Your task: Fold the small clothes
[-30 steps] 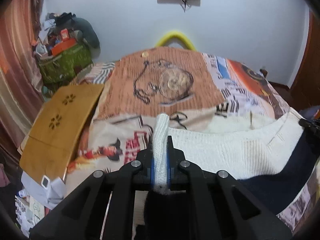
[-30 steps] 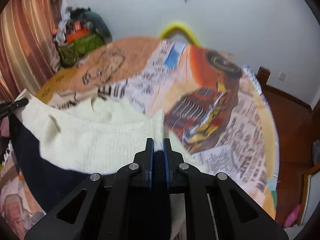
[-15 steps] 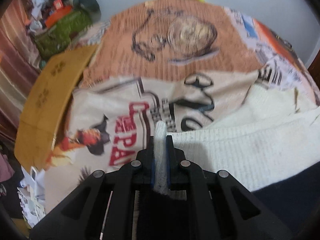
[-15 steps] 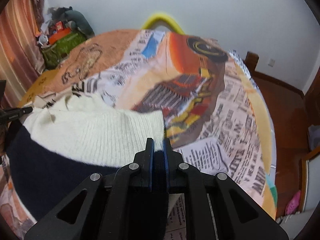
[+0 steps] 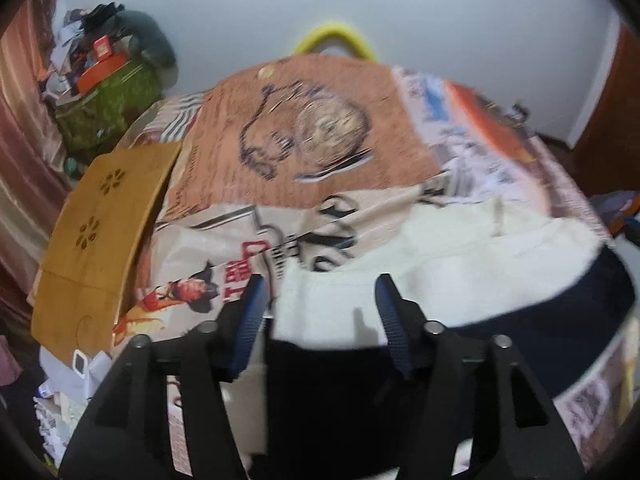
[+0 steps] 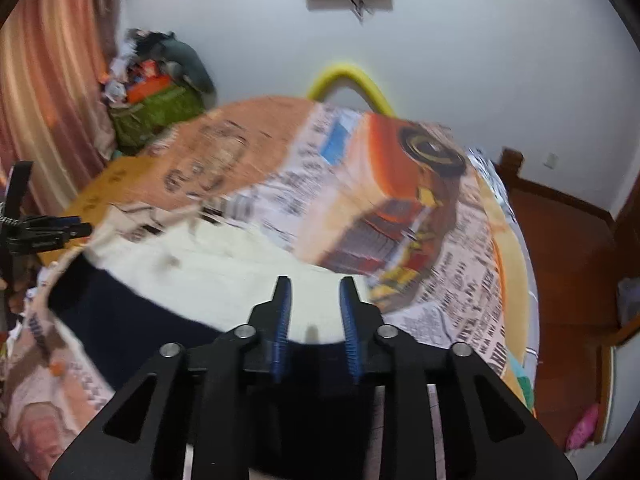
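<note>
Two hand-held grippers, both parted, gripping nothing: left hand-held gripper (image 5: 318, 304) spread wide, right hand-held gripper (image 6: 314, 306) narrower. Cream-and-navy sweater (image 5: 460, 264) lies folded on bed (image 5: 320, 148), beneath both. Right view alone shows wooden floor (image 6: 568, 240); left view alone shows yellow board (image 5: 100, 232) clearly, at bed's left edge. Clutter pile (image 5: 104, 92) in far corner, curtain (image 6: 48, 92) beside it.

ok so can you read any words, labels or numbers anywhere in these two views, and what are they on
None can be read for certain.
Bedspread, red block letters beside the cowboy figure: blurred and partly hidden by the left gripper.
Bedspread newsprint columns beside the truck picture: too small and smeared.
Cream and navy sweater: no label in view.
Yellow mat: only flower-shaped marks, no text.
</note>
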### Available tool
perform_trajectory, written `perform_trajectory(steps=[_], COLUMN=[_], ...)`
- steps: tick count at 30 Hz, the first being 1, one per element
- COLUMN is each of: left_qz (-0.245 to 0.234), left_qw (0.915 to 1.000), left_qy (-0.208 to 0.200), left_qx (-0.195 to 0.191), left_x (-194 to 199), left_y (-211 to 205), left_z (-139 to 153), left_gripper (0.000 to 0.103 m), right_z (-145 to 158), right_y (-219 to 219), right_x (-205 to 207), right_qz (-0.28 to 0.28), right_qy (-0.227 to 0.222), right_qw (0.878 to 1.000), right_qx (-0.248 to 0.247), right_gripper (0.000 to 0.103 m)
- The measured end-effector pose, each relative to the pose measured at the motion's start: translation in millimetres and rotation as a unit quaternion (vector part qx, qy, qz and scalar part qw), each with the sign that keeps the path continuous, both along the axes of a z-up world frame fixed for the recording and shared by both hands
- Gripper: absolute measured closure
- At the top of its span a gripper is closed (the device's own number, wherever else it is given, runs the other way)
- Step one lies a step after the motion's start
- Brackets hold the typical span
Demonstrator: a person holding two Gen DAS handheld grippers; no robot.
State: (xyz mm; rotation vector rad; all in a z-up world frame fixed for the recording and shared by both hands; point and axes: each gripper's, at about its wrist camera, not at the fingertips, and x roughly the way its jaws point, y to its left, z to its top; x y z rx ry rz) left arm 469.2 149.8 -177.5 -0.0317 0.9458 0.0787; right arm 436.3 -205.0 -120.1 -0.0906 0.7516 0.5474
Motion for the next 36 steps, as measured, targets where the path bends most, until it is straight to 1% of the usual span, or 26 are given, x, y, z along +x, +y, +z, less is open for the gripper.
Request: perform_trajectory(steps=[2, 3, 4, 6, 9, 10, 11, 13, 15, 17, 20, 21, 23, 24, 26, 27, 29, 33, 36], left_qz=[-0.014, -0.019, -0.021, -0.028, -0.027, -0.027, -0.025, -0.021, -0.019, -0.014, -0.001, 0.008, 0.031, 0.037, 0.046, 0.056, 0.07, 0.092, 0.099], left_qw=[0.9998, 0.9998, 0.9997, 0.9995, 0.9989, 0.9986, 0.9981, 0.9974, 0.997, 0.9972, 0.9982, 0.9983, 0.9966, 0.996, 0.9964, 0.9963, 0.9957, 0.9938, 0.993], left_qy=[-0.006, -0.005, -0.004, 0.0, 0.028, 0.036, 0.051, 0.068, 0.074, 0.07, 0.059, 0.058, 0.064, 0.065, 0.065, 0.065, 0.061, 0.06, 0.06], left_qx=[-0.009, -0.01, -0.01, -0.014, -0.025, -0.026, -0.024, -0.009, -0.01, -0.022, -0.011, 0.001, 0.042, 0.048, 0.029, 0.014, -0.001, -0.018, -0.025], left_x=[-5.8, -7.4, -8.7, -11.1, -9.7, -9.8, -9.3, -11.9, -17.4, -25.1, -36.3, -40.2, -46.1, -50.3, -58.2, -63.2, -71.4, -83.3, -91.8], left_y=[-10.7, -16.6, -20.0, -28.4, -37.2, -37.6, -38.1, -35.7, -28.6, -16.1, -1.0, 3.9, 12.0, 18.6, 31.8, 40.1, 51.8, 65.2, 67.9], left_z=[6.2, 6.9, 6.0, 0.1, -21.4, -27.9, -39.2, -54.6, -63.2, -64.1, -59.2, -58.7, -62.0, -65.0, -67.6, -68.3, -67.1, -64.0, -58.8], left_gripper=[0.035, 0.032, 0.028, 0.028, 0.027, 0.027, 0.027, 0.027, 0.025, 0.023, 0.023, 0.023, 0.023, 0.023, 0.019, 0.019, 0.018, 0.017, 0.016], right_z=[3.4, 2.7, 0.4, -7.9, -27.0, -34.3, -44.3, -56.1, -63.8, -63.3, -59.8, -58.7, -56.4, -56.3, -55.9, -55.7, -55.0, -55.3, -55.6], right_y=[12.5, 19.4, 25.6, 38.5, 55.4, 59.6, 64.1, 66.5, 62.2, 52.2, 32.4, 25.8, 12.9, 9.5, 1.8, -1.3, -5.4, -16.5, -26.8], right_x=[-10.8, -15.1, -18.4, -26.4, -36.0, -37.5, -38.3, -39.6, -44.2, -50.4, -55.1, -56.4, -58.8, -60.9, -66.6, -70.1, -76.9, -85.4, -87.6], right_qz=[0.02, 0.029, 0.036, 0.049, 0.059, 0.059, 0.064, 0.066, 0.067, 0.062, 0.051, 0.048, 0.038, 0.036, 0.03, 0.027, 0.018, -0.001, -0.02], right_qy=[0.0, 0.003, 0.007, 0.013, 0.029, 0.036, 0.049, 0.064, 0.057, 0.047, 0.047, 0.05, 0.052, 0.053, 0.055, 0.055, 0.052, 0.049, 0.052], right_qw=[1.0, 1.0, 0.999, 0.999, 0.998, 0.998, 0.997, 0.996, 0.996, 0.997, 0.997, 0.998, 0.998, 0.998, 0.998, 0.998, 0.998, 0.999, 0.998], right_qx=[0.009, 0.012, 0.012, 0.013, 0.01, 0.008, 0.003, -0.008, -0.019, -0.021, -0.018, -0.013, -0.007, -0.004, 0.003, 0.003, -0.002, -0.015, -0.022], right_gripper=[0.072, 0.068, 0.067, 0.066, 0.061, 0.061, 0.061, 0.061, 0.061, 0.061, 0.061, 0.062, 0.064, 0.064, 0.064, 0.064, 0.064, 0.063, 0.061])
